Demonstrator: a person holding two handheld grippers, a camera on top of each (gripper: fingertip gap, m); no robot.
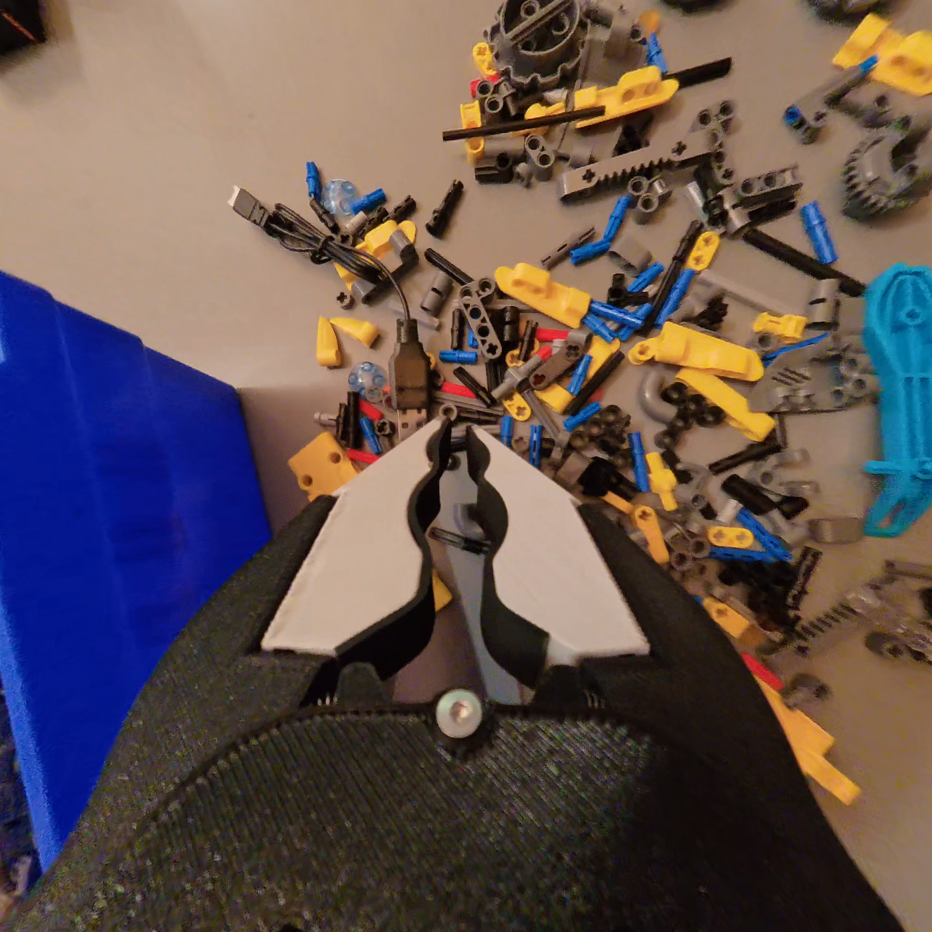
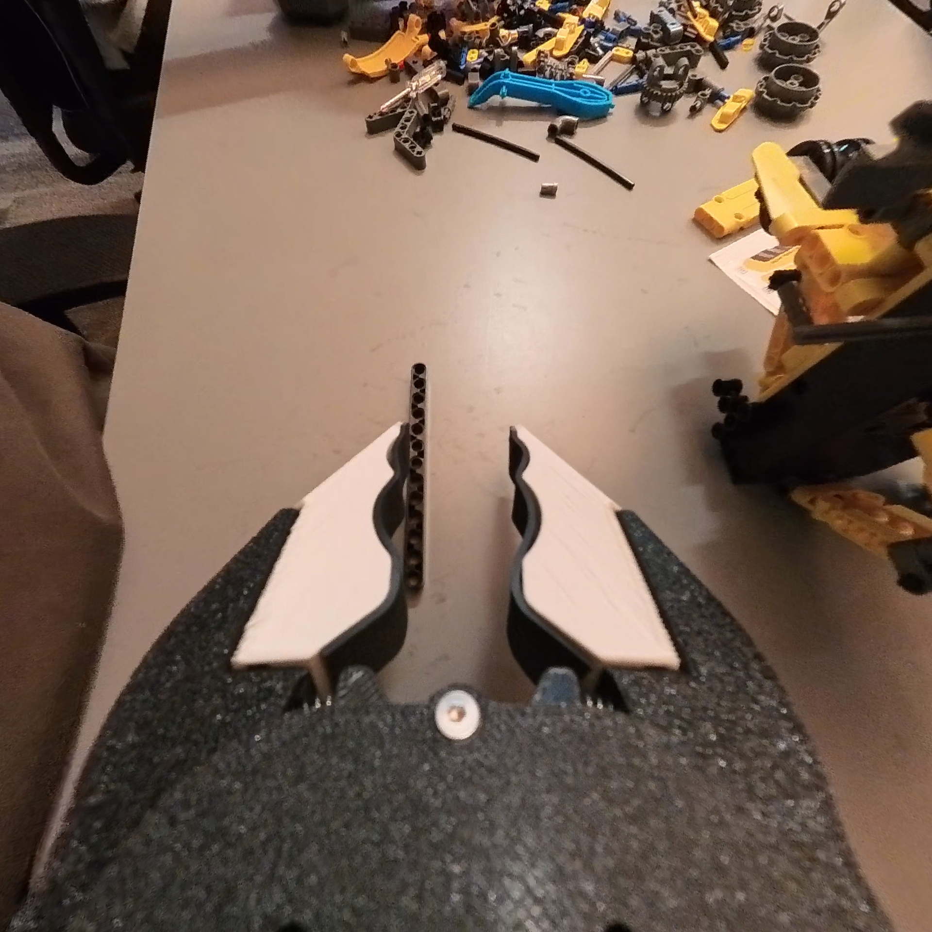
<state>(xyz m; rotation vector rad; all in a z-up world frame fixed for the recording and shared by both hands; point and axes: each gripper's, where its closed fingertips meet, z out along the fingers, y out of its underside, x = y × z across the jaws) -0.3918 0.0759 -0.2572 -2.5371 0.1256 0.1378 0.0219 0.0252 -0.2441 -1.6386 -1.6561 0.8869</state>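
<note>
In the left wrist view my left gripper [image 1: 456, 431] hangs over a dense pile of small yellow, blue, black and grey building parts [image 1: 605, 353]. Its jaws are nearly closed around a long grey part [image 1: 469, 595], and a small black pin [image 1: 460, 540] lies across the gap. In the right wrist view my right gripper [image 2: 456, 428] is open, low over the table [image 2: 302, 252]. A long black beam with holes [image 2: 417, 479] lies flat between the fingers, right along the inner side of the left finger [image 2: 353, 529]. The right finger is apart from it.
A blue bin [image 1: 101, 504] stands to the left of the pile. A black cable with plugs [image 1: 408, 363] and a teal part [image 1: 903, 393] lie among the parts. A half-built yellow and black model [image 2: 832, 328] stands on the right, on a paper sheet [image 2: 746, 267]. Grey wheels [image 2: 789, 91] lie farther off. The left gripper's tips are roughly 40 cm from the right gripper's.
</note>
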